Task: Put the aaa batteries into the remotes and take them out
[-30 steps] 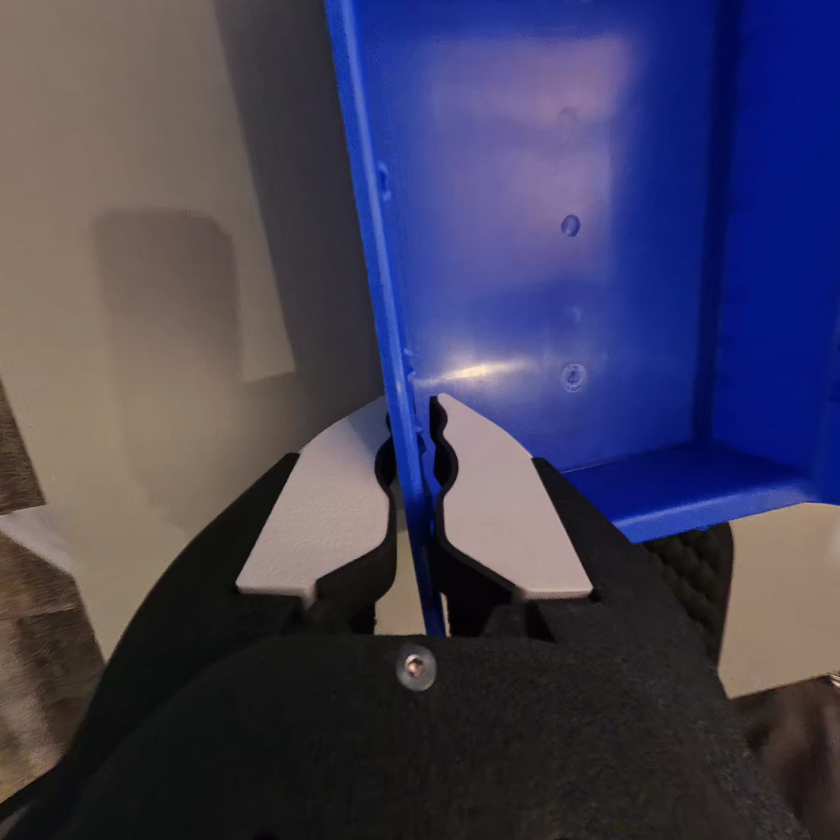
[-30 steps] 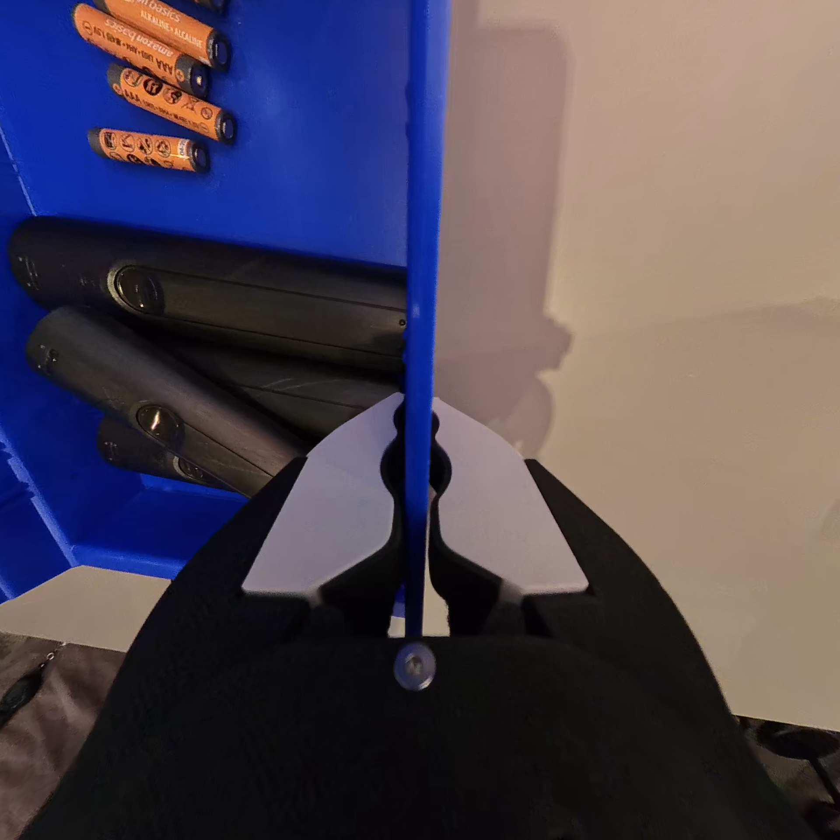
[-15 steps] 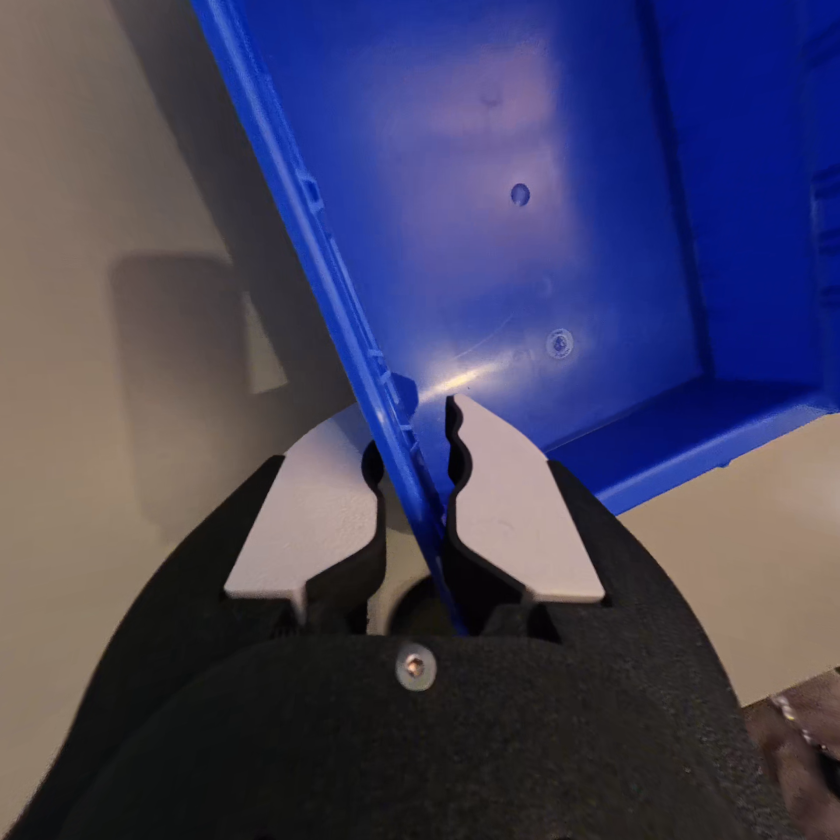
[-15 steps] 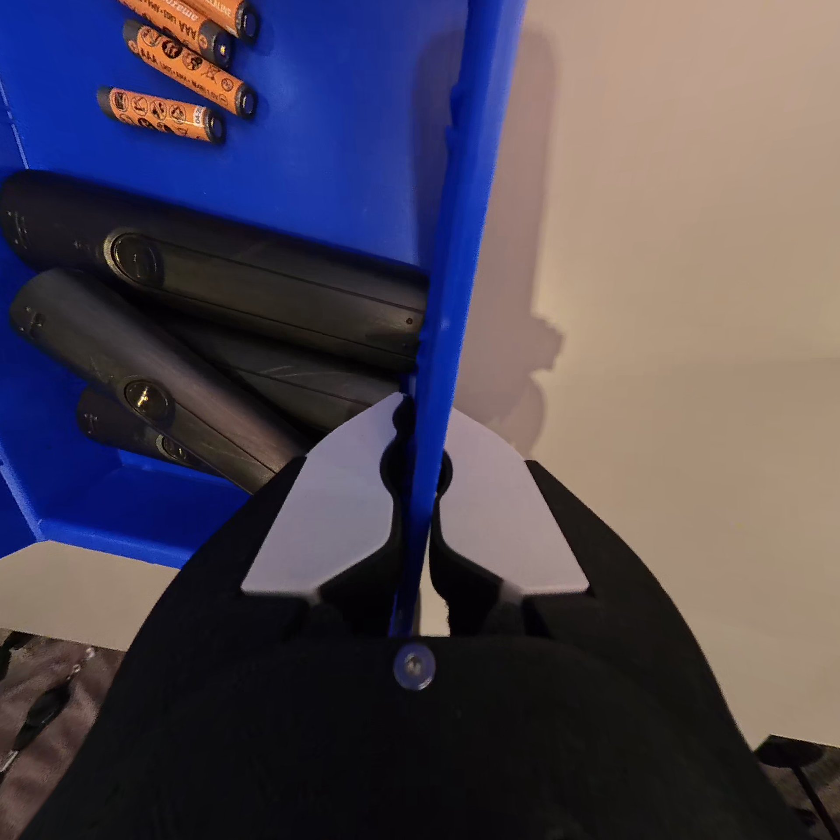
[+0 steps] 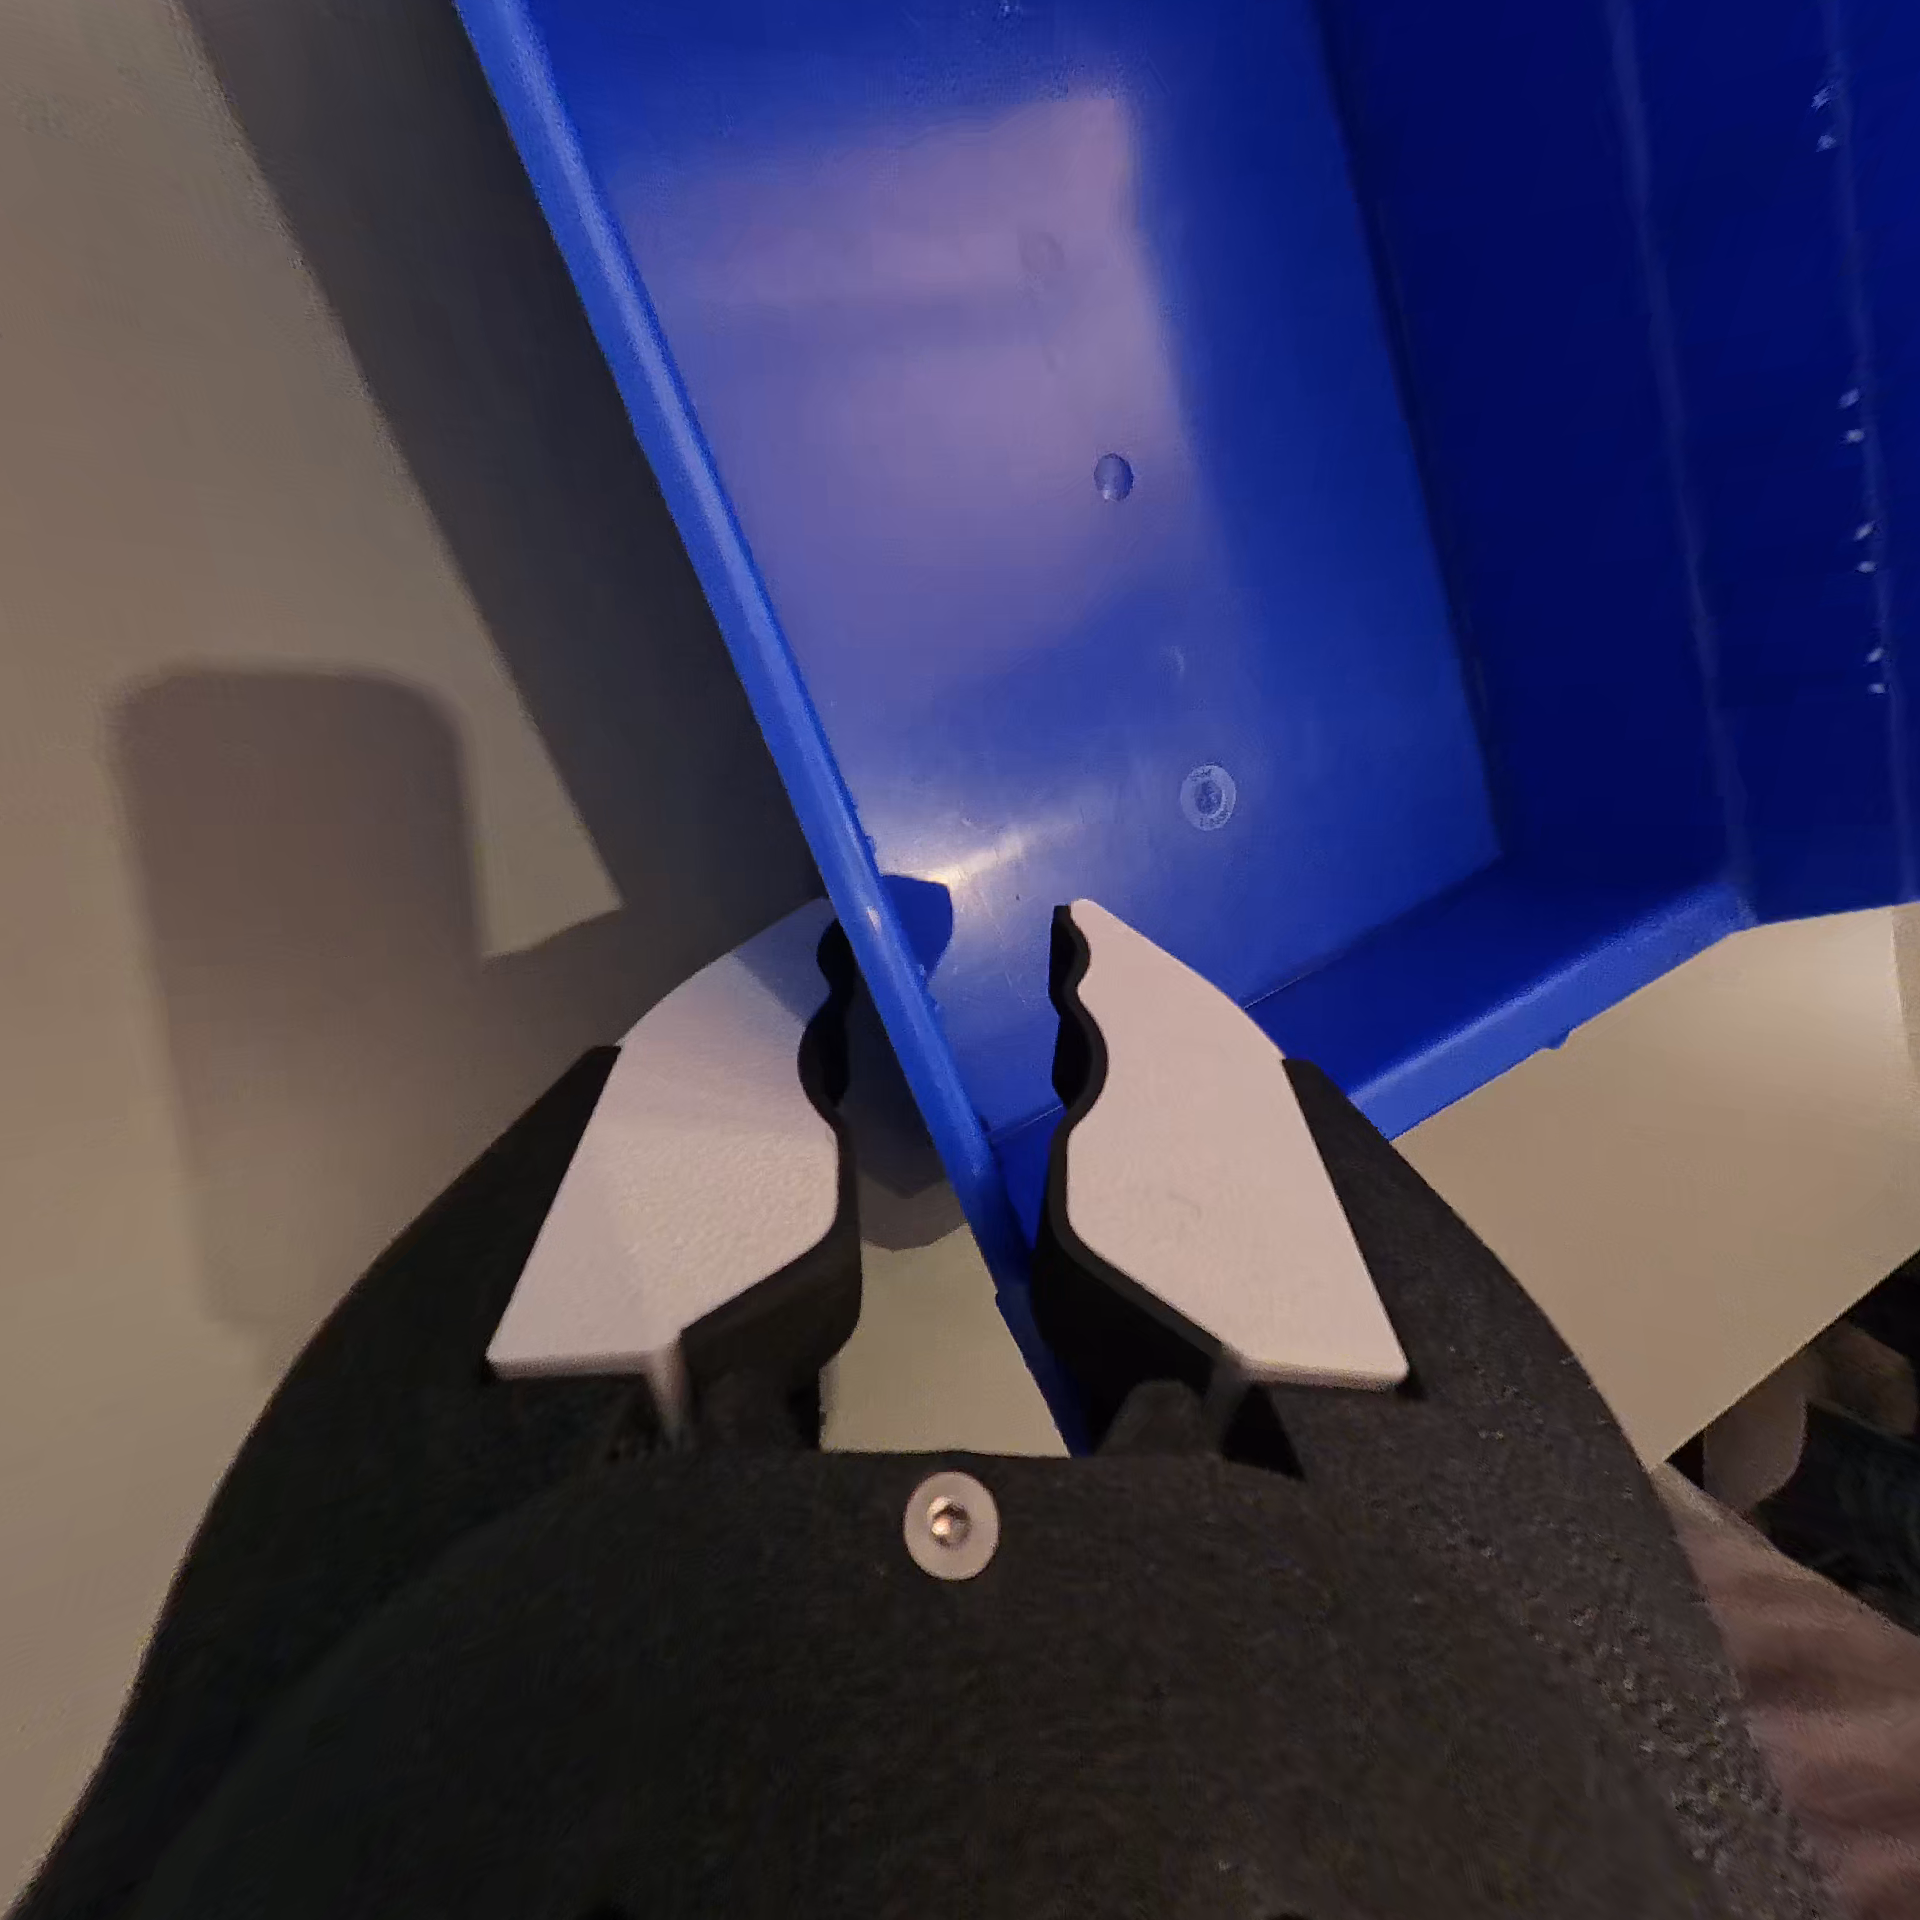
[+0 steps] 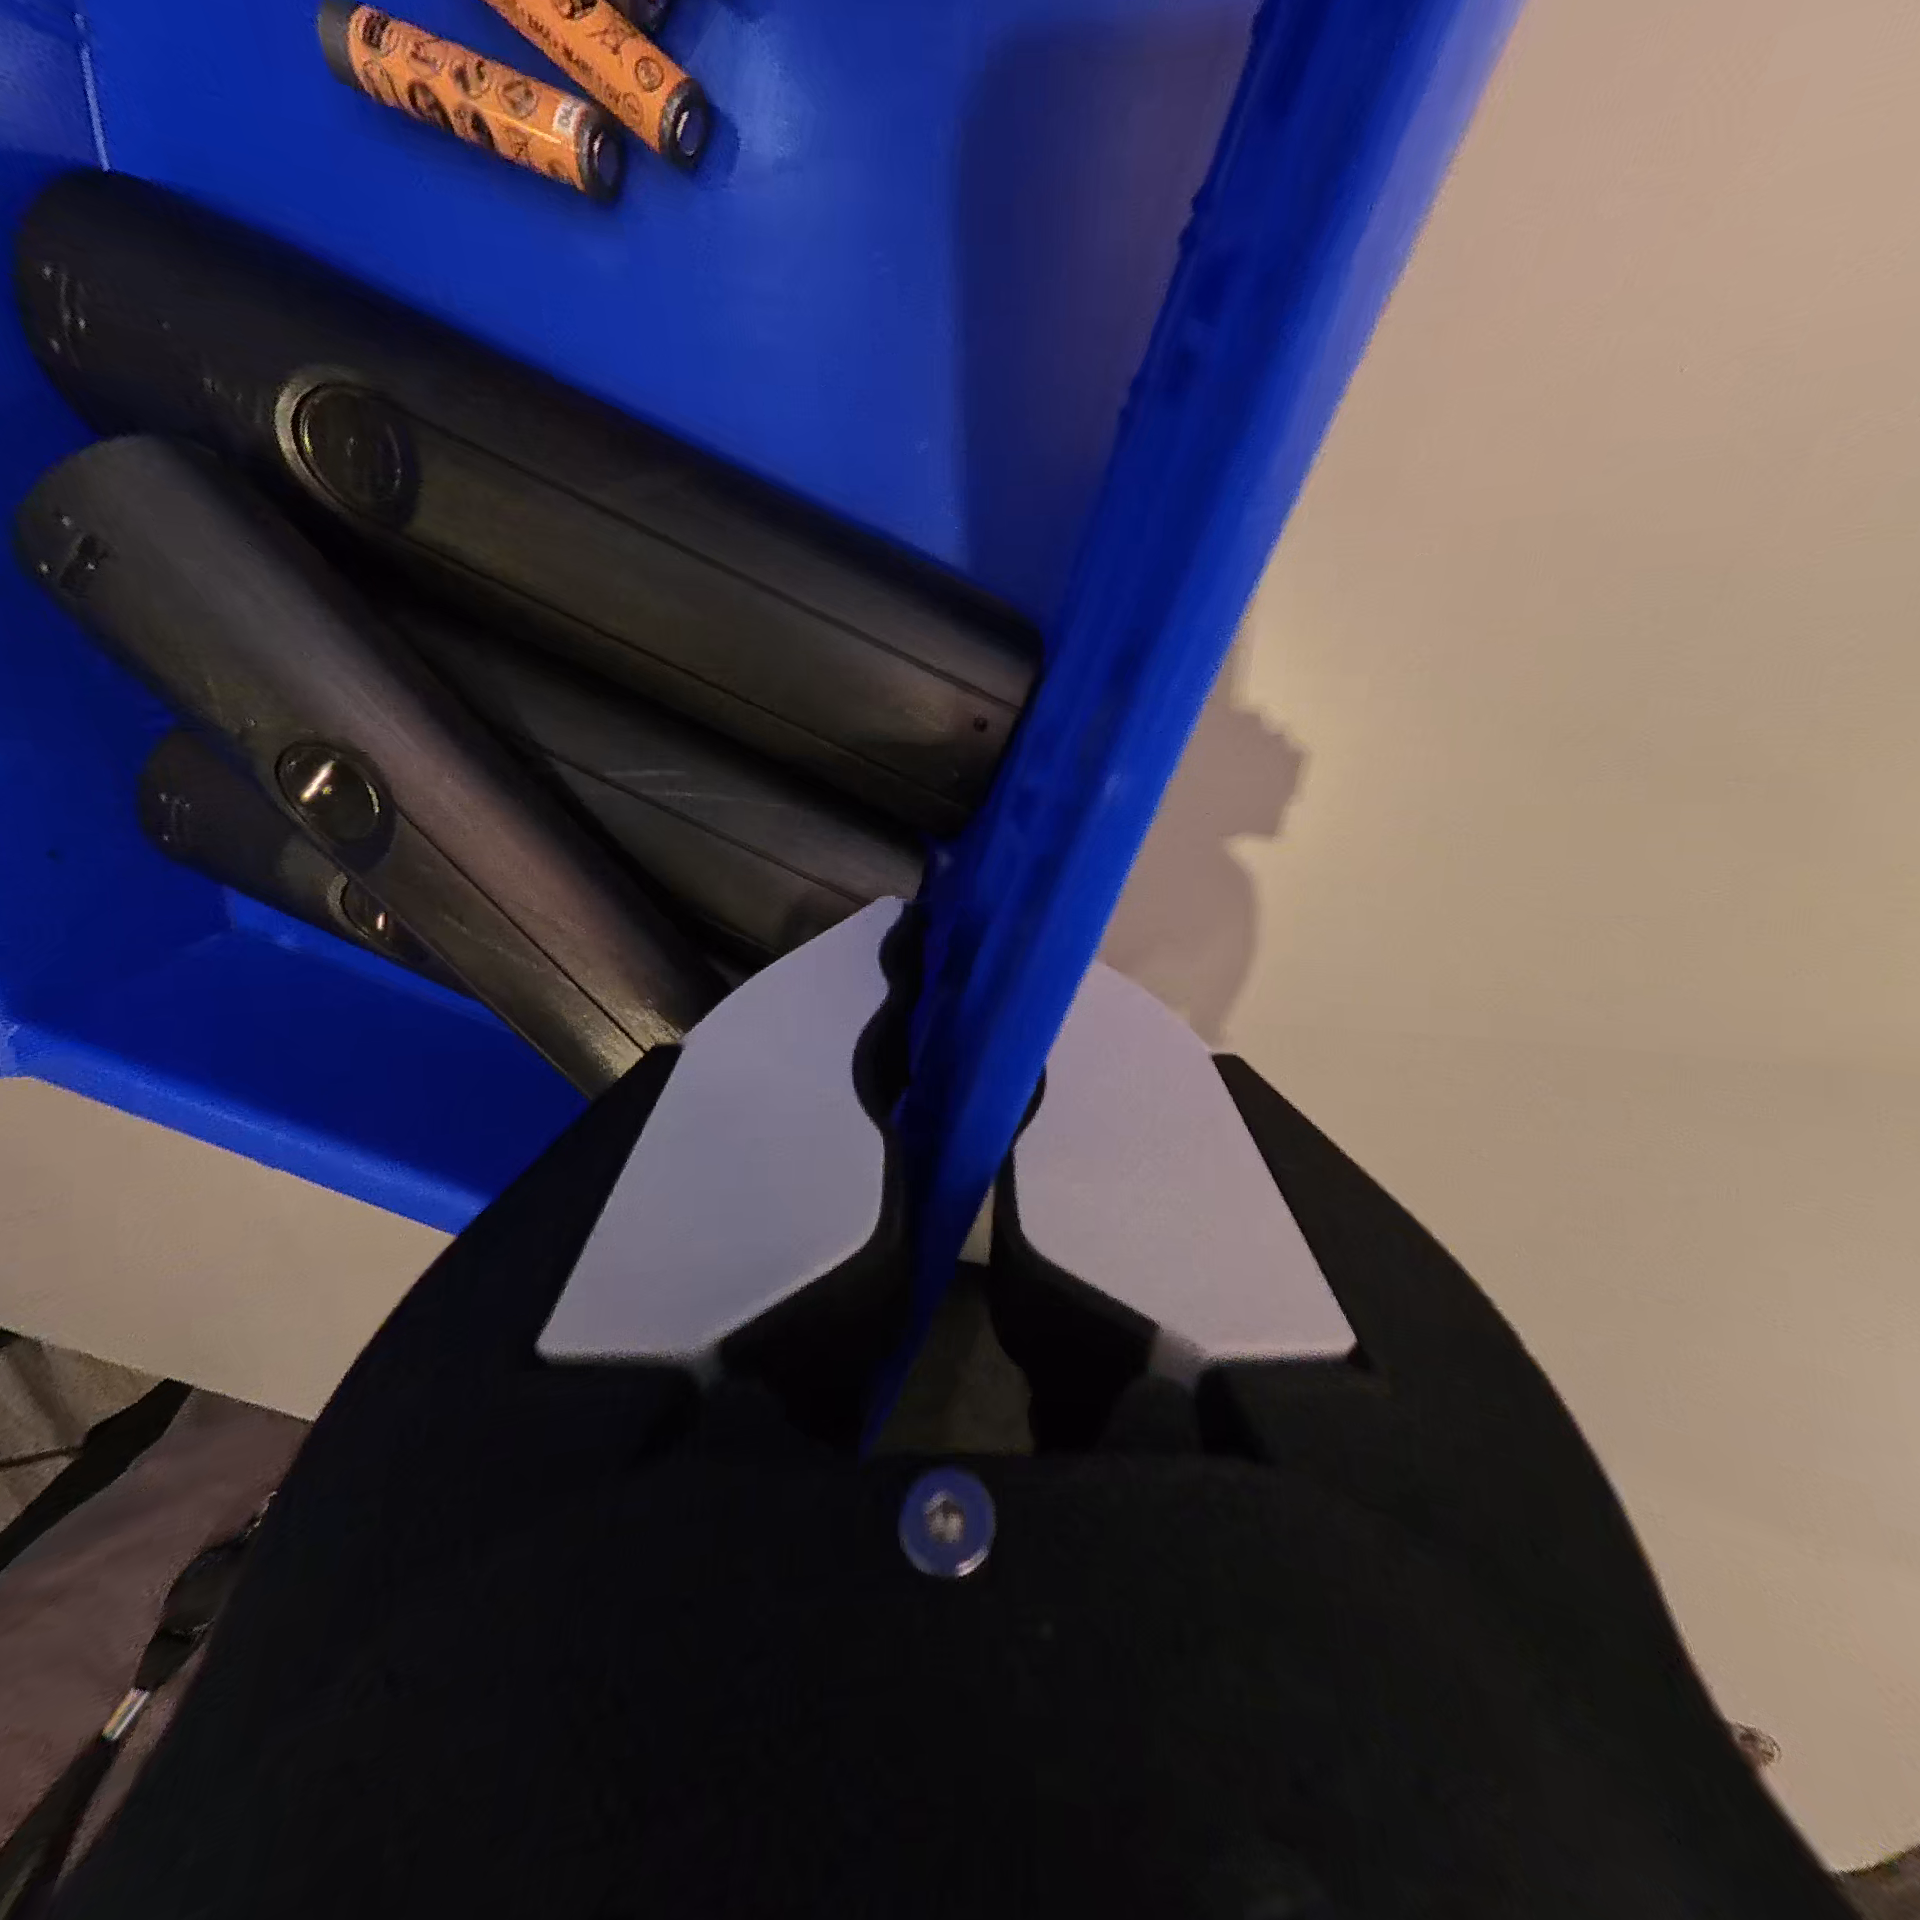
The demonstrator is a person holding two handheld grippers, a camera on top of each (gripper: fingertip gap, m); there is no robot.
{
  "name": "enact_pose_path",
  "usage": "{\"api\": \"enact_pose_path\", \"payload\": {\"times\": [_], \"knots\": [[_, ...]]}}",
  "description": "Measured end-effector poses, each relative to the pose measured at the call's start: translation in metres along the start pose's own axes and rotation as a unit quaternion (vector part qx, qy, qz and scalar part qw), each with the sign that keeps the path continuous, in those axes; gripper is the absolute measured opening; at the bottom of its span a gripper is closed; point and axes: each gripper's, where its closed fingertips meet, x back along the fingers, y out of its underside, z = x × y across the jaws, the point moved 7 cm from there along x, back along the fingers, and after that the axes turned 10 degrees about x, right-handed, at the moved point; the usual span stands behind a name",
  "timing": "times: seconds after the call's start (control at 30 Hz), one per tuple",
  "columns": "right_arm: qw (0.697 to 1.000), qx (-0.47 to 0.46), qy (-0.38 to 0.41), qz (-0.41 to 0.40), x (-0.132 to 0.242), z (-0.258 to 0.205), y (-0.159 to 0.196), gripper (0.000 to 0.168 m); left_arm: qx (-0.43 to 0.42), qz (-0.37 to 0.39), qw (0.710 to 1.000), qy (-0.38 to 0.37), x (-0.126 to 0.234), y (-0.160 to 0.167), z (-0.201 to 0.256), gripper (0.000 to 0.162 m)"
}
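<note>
Beige table [image 5: 260,623]: blue bin [image 5: 1039,468] wall between jaws (left parted).

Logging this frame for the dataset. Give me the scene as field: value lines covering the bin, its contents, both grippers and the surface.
container: blue bin, tilted in both views
left compartment: empty in view
right compartment: black remotes piled, orange batteries beyond them
left gripper: open, fingers astride the bin's left wall, gap on the inner side
right gripper: fingers astride the bin's right wall; whether they clamp it cannot be told
surface: pale tabletop
</note>
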Motion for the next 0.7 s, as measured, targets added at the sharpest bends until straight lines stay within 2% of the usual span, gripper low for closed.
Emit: {"api": "enact_pose_path", "payload": {"times": [0.17, 0.43, 0.57, 0.7], "knots": [[1.0, 0.006, 0.001, 0.003, -0.007, -0.001, -0.01, 0.016, -0.04, -0.021, 0.999, -0.028, -0.013, 0.006, 0.011, 0.031], [0.999, 0.018, 0.007, -0.026, -0.01, 0.009, -0.013, 0.006, -0.013, 0.018, 0.998, 0.058, -0.006, 0.01, 0.012, 0.05], [0.999, 0.02, 0.008, -0.027, -0.008, 0.015, -0.009, 0.006, -0.007, 0.052, 0.993, 0.102, 0.015, 0.01, 0.011, 0.05], [1.0, 0.019, 0.0, -0.024, -0.005, 0.026, 0.001, 0.005, -0.037, 0.118, 0.988, 0.097, 0.055, 0.012, 0.007, 0.048]]}}
